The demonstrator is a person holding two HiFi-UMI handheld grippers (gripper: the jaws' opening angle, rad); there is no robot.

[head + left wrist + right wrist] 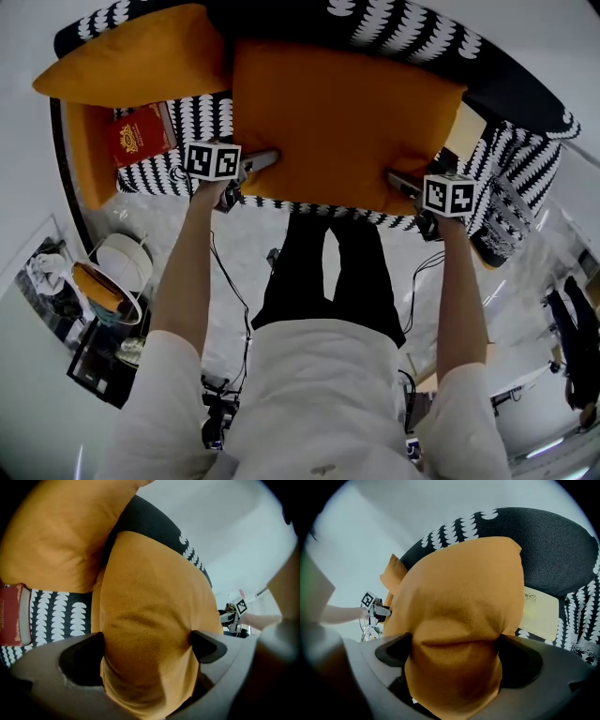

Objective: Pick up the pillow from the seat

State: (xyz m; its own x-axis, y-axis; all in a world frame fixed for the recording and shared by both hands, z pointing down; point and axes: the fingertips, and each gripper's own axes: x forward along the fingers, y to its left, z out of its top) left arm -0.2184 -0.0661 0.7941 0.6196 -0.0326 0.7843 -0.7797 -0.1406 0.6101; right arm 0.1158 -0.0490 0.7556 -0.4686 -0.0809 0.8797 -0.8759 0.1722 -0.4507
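A large orange pillow (pixel 337 122) hangs in front of the black-and-white patterned seat (pixel 412 28), held at both lower corners. My left gripper (pixel 251 169) is shut on its left corner, and the orange cloth (pixel 145 653) bulges between the two dark jaws. At the right corner my right gripper (pixel 405 186) is shut on the pillow (pixel 459 653) too, squeezing a thick fold. Across the pillow, each gripper view shows the other gripper's marker cube (pixel 241 605), (pixel 369 600).
A second orange pillow (pixel 131 56) leans at the seat's left end, with a red book (pixel 141 136) on the patterned cushion (pixel 202 117) below it. A pale yellow sheet (pixel 540 609) lies on the seat at the right. A small round table (pixel 117 272) stands on the floor at the left.
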